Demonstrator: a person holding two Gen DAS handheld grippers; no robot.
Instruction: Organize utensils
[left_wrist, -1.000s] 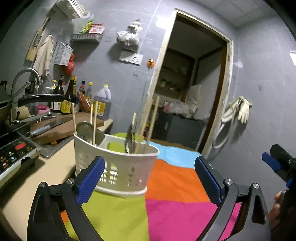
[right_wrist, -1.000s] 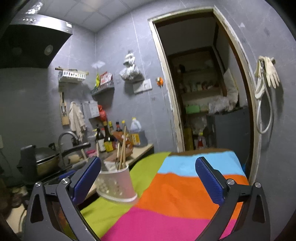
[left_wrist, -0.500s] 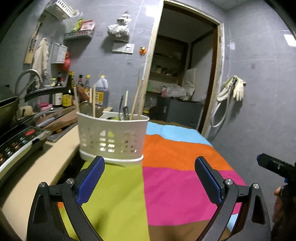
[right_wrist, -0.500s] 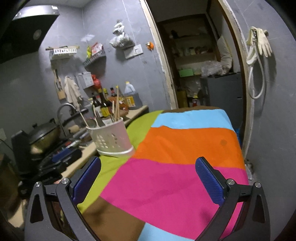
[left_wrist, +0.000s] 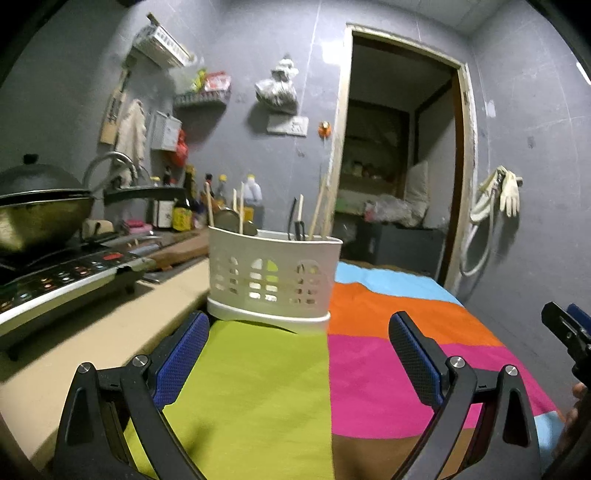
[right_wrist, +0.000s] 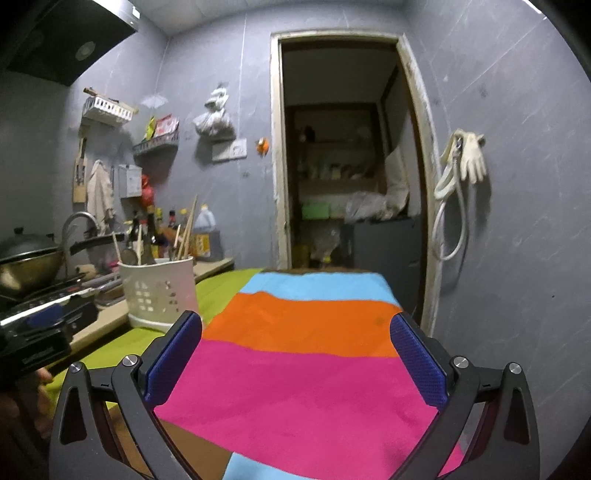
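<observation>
A white slotted utensil holder stands on the green part of a striped cloth, at the table's left edge. It holds chopsticks, a ladle and other utensils. It also shows in the right wrist view. My left gripper is open and empty, a little short of the holder. My right gripper is open and empty above the pink and orange stripes, right of the holder.
A beige counter runs along the left with an induction cooker, a wok, a tap, a cutting board and bottles. A doorway opens behind the table. Gloves hang on the right wall.
Both grippers have pulled back from the holder and levelled out. The holder now sits further off in both views. Both stayed open and empty.
</observation>
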